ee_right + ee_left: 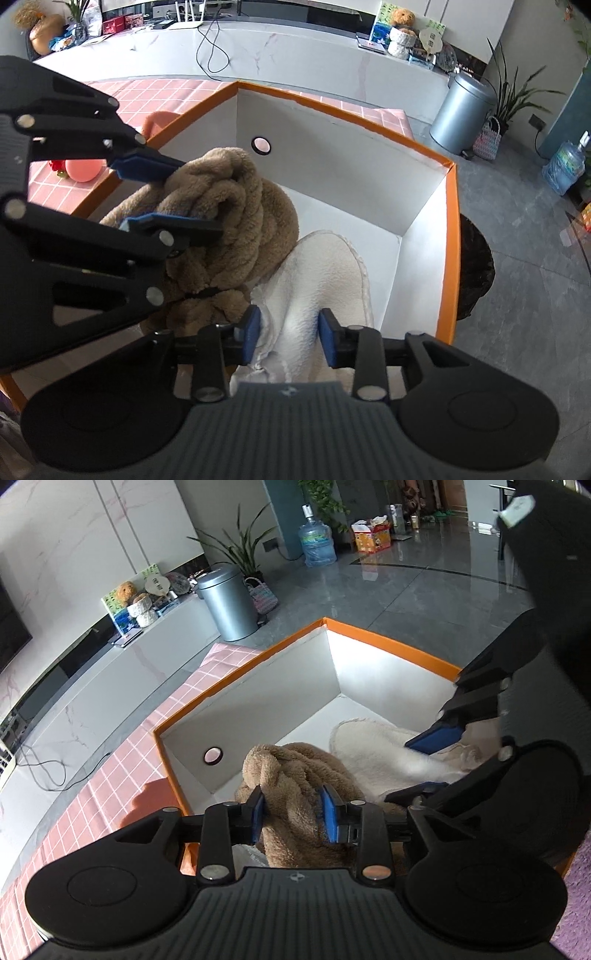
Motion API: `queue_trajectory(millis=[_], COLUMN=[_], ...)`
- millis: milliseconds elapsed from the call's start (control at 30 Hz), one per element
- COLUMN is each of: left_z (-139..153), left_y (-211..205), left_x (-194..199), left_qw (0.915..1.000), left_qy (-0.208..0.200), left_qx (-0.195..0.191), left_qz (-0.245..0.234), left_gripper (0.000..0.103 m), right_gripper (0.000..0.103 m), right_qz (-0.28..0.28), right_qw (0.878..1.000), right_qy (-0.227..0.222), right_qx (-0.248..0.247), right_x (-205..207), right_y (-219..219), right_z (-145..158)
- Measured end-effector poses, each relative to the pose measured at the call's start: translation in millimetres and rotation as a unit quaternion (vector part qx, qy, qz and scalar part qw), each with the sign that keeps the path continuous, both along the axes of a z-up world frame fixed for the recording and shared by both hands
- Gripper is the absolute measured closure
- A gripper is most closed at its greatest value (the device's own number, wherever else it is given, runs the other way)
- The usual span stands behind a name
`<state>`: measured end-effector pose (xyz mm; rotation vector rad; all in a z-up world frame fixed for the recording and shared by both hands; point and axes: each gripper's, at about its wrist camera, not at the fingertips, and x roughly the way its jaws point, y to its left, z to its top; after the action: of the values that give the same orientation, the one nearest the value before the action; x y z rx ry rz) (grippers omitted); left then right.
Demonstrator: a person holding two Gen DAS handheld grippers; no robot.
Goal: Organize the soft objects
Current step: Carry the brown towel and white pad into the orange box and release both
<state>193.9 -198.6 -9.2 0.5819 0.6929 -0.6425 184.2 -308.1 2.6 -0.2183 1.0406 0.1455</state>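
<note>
I see both soft things inside the orange-rimmed box (236, 686), which sits on the pink-checked bench (110, 775). My left hand-held gripper (293, 812) is clenched on the brown fleece cloth (295, 768), bunched near the box wall with the round hole (213, 755). My right hand-held gripper (290, 338) straddles the white plush cloth (321, 273) lying beside it, pads apart, released.

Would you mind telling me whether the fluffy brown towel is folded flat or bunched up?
Bunched up: the fluffy brown towel sits in thick rolled folds inside the orange-rimmed white box.
</note>
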Motion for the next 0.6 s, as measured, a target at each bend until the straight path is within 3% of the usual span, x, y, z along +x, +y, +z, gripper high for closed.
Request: queue_trajectory(millis=[333,600], left_z=[13,31], left_y=[3,7], left_x=[-13,-27], left_qw=[0.9991,0.9980], left_qy=[-0.038,-0.062], left_qx=[0.018,0.009], left_qz=[0.009,0.009], left_gripper=[0.054,0.044], right_gripper=[0.042,0.030], right_qz=[0.010,0.001], right_qw=[1.000,0.999], right_qy=[-0.020,-0.046], right_qx=[-0.014,-0.026], right_x=[-11,-24], right_y=[0,-3], right_z=[12,27])
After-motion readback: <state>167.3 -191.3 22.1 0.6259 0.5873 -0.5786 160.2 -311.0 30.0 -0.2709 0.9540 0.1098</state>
